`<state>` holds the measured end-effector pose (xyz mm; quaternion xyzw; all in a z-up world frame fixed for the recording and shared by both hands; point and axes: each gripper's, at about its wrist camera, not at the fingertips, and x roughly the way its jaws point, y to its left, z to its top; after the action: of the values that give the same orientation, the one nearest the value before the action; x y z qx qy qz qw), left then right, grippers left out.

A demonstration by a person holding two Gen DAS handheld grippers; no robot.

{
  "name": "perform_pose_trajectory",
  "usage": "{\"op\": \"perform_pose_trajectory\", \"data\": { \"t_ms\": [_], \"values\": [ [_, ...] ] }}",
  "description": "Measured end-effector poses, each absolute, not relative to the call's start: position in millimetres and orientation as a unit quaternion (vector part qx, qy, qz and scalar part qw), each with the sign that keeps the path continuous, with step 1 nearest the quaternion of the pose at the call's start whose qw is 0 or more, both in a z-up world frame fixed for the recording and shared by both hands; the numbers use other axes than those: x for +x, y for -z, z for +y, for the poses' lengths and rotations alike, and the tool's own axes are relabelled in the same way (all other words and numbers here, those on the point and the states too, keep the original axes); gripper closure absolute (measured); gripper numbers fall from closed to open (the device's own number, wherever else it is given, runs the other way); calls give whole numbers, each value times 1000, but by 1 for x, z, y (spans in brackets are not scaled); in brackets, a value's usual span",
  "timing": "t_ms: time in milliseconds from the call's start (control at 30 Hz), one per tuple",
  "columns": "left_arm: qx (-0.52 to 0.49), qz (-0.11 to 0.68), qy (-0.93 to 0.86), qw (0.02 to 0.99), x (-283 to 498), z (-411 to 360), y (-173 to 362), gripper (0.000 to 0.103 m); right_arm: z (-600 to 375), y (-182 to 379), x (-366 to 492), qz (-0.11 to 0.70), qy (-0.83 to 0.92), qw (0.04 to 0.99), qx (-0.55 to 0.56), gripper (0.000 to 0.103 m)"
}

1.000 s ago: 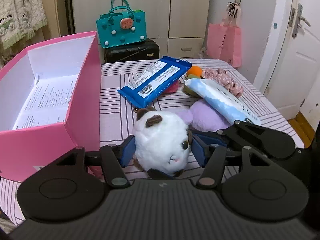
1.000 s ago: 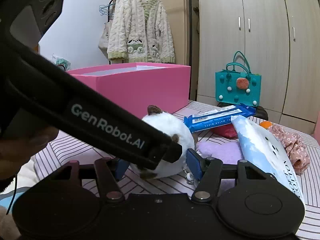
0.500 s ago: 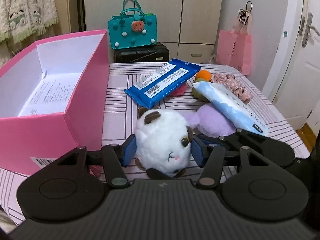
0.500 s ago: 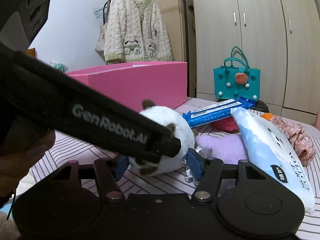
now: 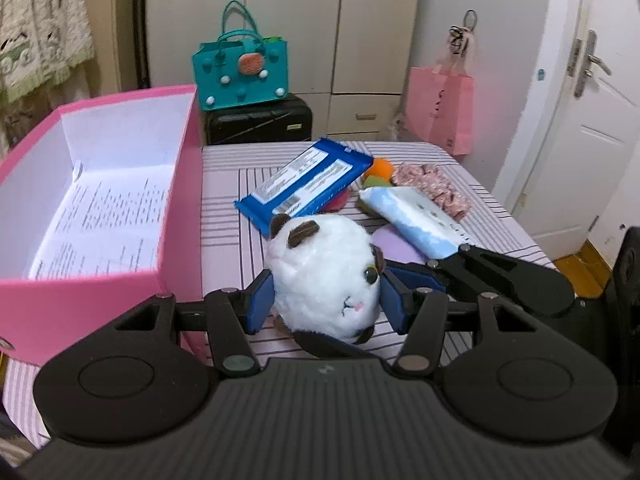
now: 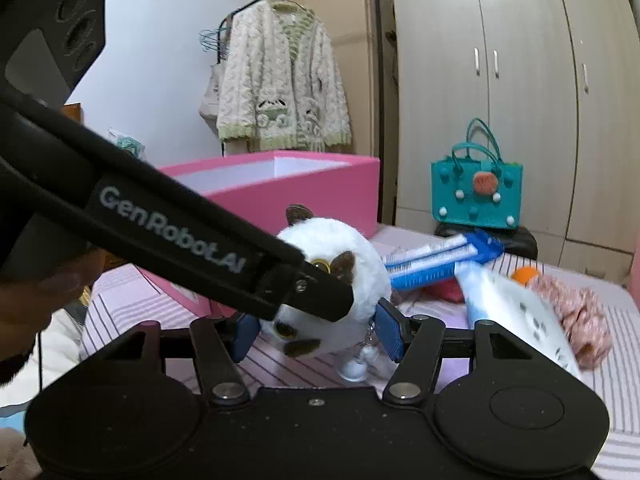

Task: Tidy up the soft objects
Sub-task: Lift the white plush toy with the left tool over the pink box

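Carrying toward the pink box (image 5: 100, 184) on your left, you are pinching the white plush toy (image 5: 324, 276) in the left hand-held gripper (image 5: 326, 302), just beside the box's near corner over the striped desk (image 5: 224, 216). Lift clear of the wall before releasing. Your right hand-held gripper (image 6: 316, 330) is waiting half-wide, holding nothing.

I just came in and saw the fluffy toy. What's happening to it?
A person is tidying soft things with two hand-held grippers. The left gripper is squeezing the white plush, which looks lifted just off the striped table. The right gripper has its pads either side of the same plush; whether they press it is unclear. The open pink box sits right beside it, holding only paper.
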<state>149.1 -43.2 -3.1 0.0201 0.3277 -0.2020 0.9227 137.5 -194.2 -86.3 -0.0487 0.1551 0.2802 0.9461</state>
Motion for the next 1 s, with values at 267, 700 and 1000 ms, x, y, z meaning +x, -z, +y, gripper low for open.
{"op": "perform_pose_trajectory", "data": {
  "t_ms": [267, 700, 1000],
  "values": [
    [52, 314, 232, 919, 141, -31, -29, 48, -188, 50, 131, 135, -302, 938, -100, 38],
    [28, 288, 254, 923, 142, 7, -98, 48, -175, -23, 148, 128, -342, 923, -120, 40],
    [5, 279, 219, 935, 170, 63, -128, 48, -135, -62, 193, 136, -396, 896, -146, 41]
  ]
}}
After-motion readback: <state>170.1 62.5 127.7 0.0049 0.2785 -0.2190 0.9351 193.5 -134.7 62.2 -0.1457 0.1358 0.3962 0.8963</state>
